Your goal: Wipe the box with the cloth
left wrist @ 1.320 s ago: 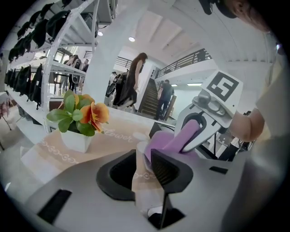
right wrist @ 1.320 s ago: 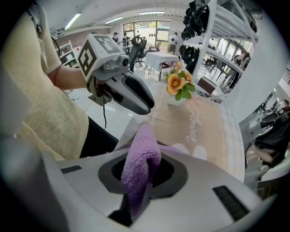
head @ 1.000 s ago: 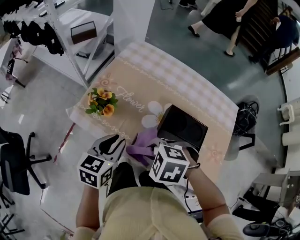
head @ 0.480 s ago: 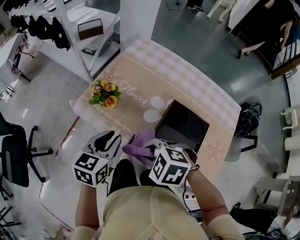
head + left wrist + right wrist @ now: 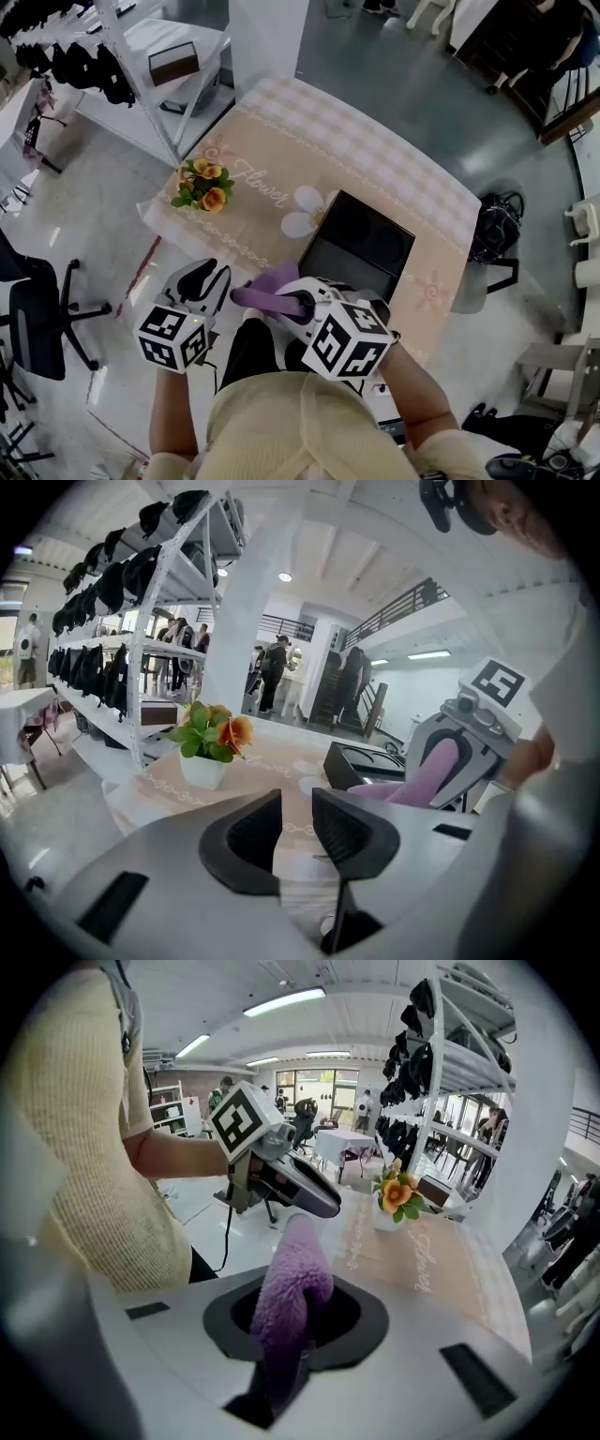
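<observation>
Box (image 5: pixel 361 246): black, sits on the tabletop (image 5: pixel 281 155) toward its near right part, just beside the printed daisy on the peach cover. In the left gripper view the box (image 5: pixel 361 759) lies beyond my left tool, low and dark.

Cloth (image 5: pixel 265 286): purple, fleecy, folded into a thick roll. It is near the box's near left corner, at the tabletop's near edge; contact with the box I cannot tell. In the right gripper view the cloth (image 5: pixel 286 1302) runs up between the 2 jaws and bulges past them.

Right tool (image 5: pixel 292 300): jaws clamped on the cloth, marker cube toward my body. From its own camera the right tool (image 5: pixel 298 1316) shows the roll filling the gap.

Left tool (image 5: pixel 202 279): left of the cloth, off the tabletop's near edge, over the floor. Left tool (image 5: pixel 295 813) jaws stand a little apart, a narrow gap, nothing between them.

Surroundings: 1 pot of orange flowers (image 5: pixel 203 187) at the tabletop's left side; white shelf rack (image 5: pixel 141 66) beyond; office chair (image 5: pixel 37 319) at far left; black bag (image 5: pixel 492 234) on the floor, right.
</observation>
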### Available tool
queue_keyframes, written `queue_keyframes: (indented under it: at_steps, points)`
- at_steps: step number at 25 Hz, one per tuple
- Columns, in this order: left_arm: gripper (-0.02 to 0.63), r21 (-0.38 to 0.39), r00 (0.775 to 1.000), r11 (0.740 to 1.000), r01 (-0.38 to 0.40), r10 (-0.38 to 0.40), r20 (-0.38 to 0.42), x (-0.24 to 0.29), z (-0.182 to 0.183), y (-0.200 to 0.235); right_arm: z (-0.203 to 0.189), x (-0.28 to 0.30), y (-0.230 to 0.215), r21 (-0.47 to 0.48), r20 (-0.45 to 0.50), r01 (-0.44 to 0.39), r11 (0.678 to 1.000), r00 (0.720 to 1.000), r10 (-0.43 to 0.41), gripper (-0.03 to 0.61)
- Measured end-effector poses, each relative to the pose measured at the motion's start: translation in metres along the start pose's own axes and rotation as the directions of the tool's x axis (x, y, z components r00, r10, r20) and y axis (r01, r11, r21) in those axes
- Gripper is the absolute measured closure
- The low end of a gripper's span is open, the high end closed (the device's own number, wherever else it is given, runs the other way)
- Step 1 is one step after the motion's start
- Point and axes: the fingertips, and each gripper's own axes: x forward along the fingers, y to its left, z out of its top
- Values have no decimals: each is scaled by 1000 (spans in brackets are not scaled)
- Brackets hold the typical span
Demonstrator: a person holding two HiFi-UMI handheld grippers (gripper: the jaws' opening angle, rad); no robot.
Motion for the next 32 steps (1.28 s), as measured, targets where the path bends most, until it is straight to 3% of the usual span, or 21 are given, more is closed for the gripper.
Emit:
queue_keyframes:
  at_steps: [3,6,9,16,23,32]
  points:
    - [499,8,1000,1000,-1,1,12,0,7,2,13,-12,5,3,101,15,1000,995,-15,509]
    - [503,15,1000,1000,2,-2,23,0,14,3,26,-25,10,23,233,4,1000,972,-10,509]
    - [505,18,1000,1000,20,-20,18,4,16,3,20,-27,13,73,270,-21,997,963,1,509]
    - [505,52,995,994,93,-92,-26,23,13,-11,-26,-13,14,131,140,49,990,988,-67,509]
    - [505,79,985,983,168,-163,-61,39,13,-30,-65,-7,19,57,-62,129,990,990,-125,509]
    - [505,107,960,957,270,-260,-105,59,8,-64,-97,-27,28,139,-131,150,979,983,-132,509]
